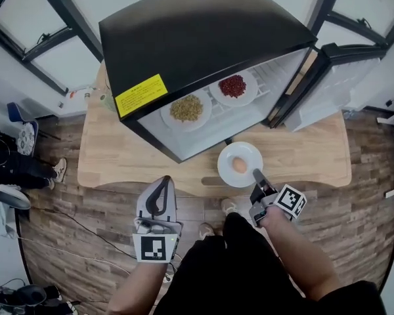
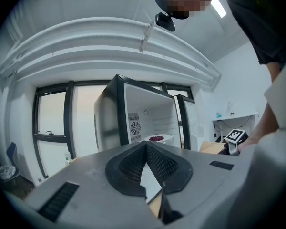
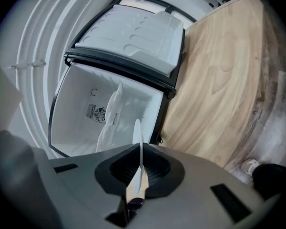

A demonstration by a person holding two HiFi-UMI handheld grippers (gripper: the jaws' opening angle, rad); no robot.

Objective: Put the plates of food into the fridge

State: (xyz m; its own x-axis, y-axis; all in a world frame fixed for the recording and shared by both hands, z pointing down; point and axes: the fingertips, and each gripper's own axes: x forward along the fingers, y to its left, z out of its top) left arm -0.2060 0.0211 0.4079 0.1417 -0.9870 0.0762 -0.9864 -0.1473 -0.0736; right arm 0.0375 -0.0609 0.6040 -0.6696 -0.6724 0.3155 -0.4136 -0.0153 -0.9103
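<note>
- We see the right gripper (image 1: 257, 174) with its jaws clamped on the near rim of a white plate (image 1: 226, 155); in the right gripper view that rim runs edge-on between the pads
- On that plate lies one rounded tan piece of food (image 1: 239, 165); the plate sits out in front of the open fridge (image 1: 197, 25), over the near part of the wooden table (image 1: 118, 156); we cannot tell whether it touches the tabletop
- The left gripper (image 1: 163, 184) has its jaws together at the tips with nothing between them; it is off to the left of the held plate, well apart from it, near the table's front edge
- The fridge is black outside and white inside and stands on the table; its door (image 1: 341, 77) is swung wide to the right
- Two plates already rest side by side on the shelf inside; the left plate (image 1: 167, 118) carries yellowish-green food; the right plate (image 1: 252, 84) carries dark red food
- A yellow label (image 1: 141, 94) is stuck on the fridge's top near its front edge
- The floor (image 1: 65, 209) around the table is wood planking
</note>
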